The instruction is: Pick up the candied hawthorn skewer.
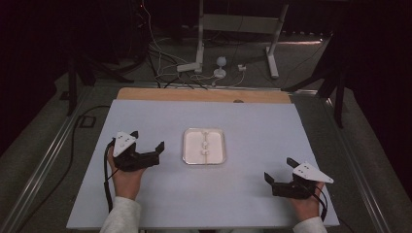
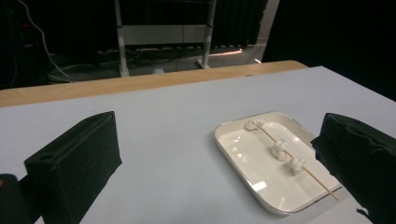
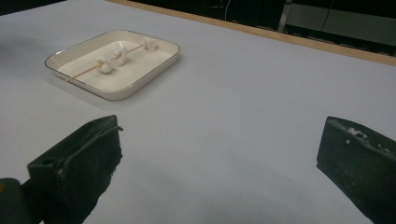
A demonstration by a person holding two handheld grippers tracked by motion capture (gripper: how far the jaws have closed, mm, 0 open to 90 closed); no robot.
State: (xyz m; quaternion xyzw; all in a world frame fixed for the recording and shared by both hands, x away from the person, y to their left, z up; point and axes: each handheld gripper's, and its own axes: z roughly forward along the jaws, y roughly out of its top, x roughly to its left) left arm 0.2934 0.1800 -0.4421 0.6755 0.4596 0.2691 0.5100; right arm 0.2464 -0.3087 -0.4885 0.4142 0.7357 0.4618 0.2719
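A white rectangular tray [image 1: 188, 156] lies at the middle of the table. In it rests a thin wooden skewer [image 1: 205, 145] with three small white lumps threaded on it. My left gripper [image 1: 147, 140] sits to the tray's left, open and holding nothing. My right gripper [image 1: 279, 169] rests nearer the front right, open and apart from the tray. In the left gripper view, the gripper [image 2: 219, 123] has its jaws wide apart, with the tray [image 2: 240, 158] and skewer [image 2: 280, 149] ahead on the right. The right gripper view shows its gripper [image 3: 222, 128] spread wide, with the tray [image 3: 112, 95] and skewer [image 3: 114, 57] far off at upper left.
A pale sheet [image 1: 252, 121] covers the table, with a wooden strip [image 1: 194, 94] bare along the far edge. Beyond it stand white metal stand legs [image 1: 199, 53] and loose cables [image 1: 160, 63] on the floor. Dark frames flank both sides.
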